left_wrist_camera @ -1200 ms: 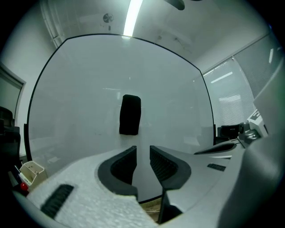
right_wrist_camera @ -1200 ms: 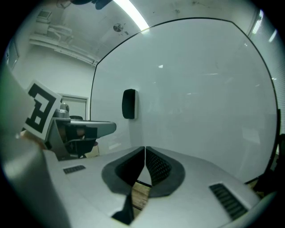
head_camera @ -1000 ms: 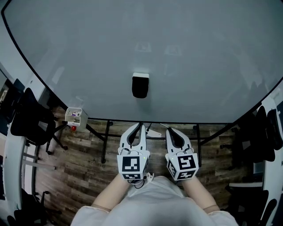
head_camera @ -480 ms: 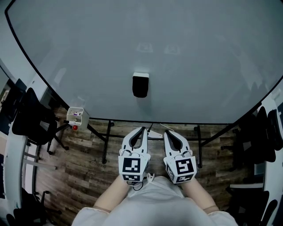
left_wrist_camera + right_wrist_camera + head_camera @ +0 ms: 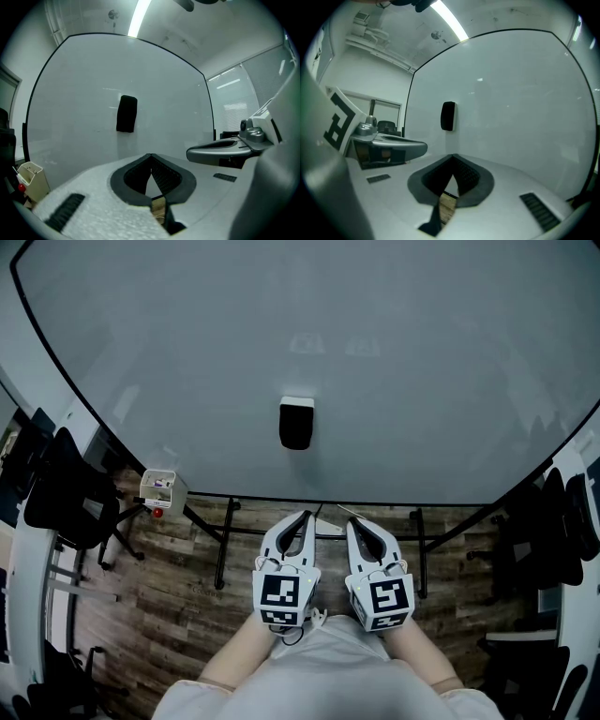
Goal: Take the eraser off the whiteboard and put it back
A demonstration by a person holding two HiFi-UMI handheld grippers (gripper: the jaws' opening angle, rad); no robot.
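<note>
Wood-plank floor (image 5: 178,606); black chairs (image 5: 61,495) both sides; ceiling strip light (image 5: 139,16).

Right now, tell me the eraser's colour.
The eraser is black with a white top; head view best.

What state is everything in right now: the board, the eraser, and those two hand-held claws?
whiteboard: upright, no writing visible.
eraser: stuck on the whiteboard, untouched.
left gripper: jaws shut, empty, short of the board.
right gripper: jaws shut, empty, short of the board.
</note>
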